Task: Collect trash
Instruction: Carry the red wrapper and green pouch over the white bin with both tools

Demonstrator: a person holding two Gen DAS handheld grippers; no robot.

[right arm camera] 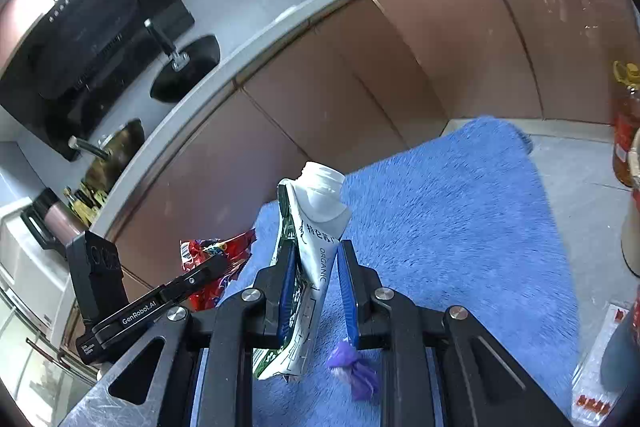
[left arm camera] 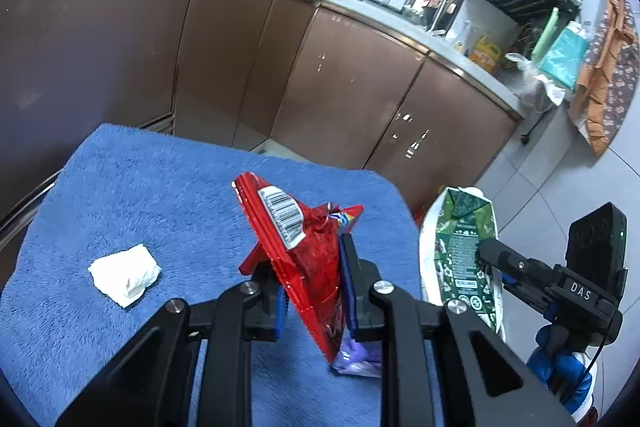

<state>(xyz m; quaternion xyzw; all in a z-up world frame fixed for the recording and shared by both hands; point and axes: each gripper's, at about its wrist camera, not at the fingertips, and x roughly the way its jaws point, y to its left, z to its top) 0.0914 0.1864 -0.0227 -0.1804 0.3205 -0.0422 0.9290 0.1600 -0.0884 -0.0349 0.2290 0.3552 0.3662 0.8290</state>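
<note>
The left tool (left arm camera: 310,279) was clenched on a red snack wrapper (left arm camera: 298,247), lifted clear of the blue towel (left arm camera: 140,187). The right tool (right arm camera: 314,283) gripped a flattened organic milk carton (right arm camera: 316,247), spout up. A crumpled white tissue (left arm camera: 124,275) lay on the towel to the left of the left tool, the nearer one. A purple scrap (right arm camera: 354,371) lay below the right tool.

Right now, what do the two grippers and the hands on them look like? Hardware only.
Both matte black linkage frames with silver pivot bolts and blue finger pads. Left gripper reads "GenRobot.AI"; right gripper reads "DAS" with a thin black cable. Each carries a boxy black camera. Blue glove on the right hand.
</note>
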